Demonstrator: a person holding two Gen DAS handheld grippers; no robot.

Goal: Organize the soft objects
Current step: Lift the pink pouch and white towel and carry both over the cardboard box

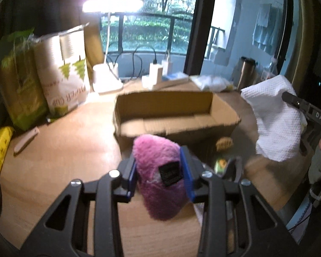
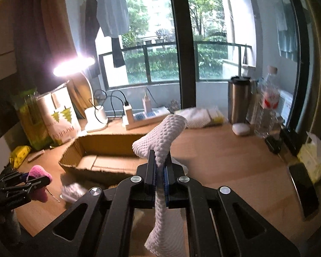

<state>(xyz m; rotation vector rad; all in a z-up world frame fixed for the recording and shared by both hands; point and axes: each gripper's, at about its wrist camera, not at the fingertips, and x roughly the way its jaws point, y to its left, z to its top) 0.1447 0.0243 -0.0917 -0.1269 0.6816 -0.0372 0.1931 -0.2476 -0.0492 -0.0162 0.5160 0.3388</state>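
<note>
My left gripper [image 1: 160, 167] is shut on a pink plush toy [image 1: 158, 171] with a black label and holds it above the wooden table, just in front of an open cardboard box [image 1: 173, 115]. My right gripper [image 2: 159, 167] is shut on a white textured cloth [image 2: 162, 137] and holds it up over the table at the box's [image 2: 96, 160] right end. The cloth also shows in the left wrist view [image 1: 274, 117], hanging at the right. The pink toy shows in the right wrist view [image 2: 39, 174] at the far left. The box looks empty inside.
Paper-cup bags [image 1: 62, 72] and a green bag [image 1: 19, 81] stand at the back left beside a lit desk lamp [image 2: 75, 66]. A power strip [image 2: 145, 117], a steel tumbler [image 2: 239, 100], a plastic bottle [image 2: 267, 107] and folded cloths [image 2: 203, 115] line the back. Small items [image 1: 222, 147] lie before the box.
</note>
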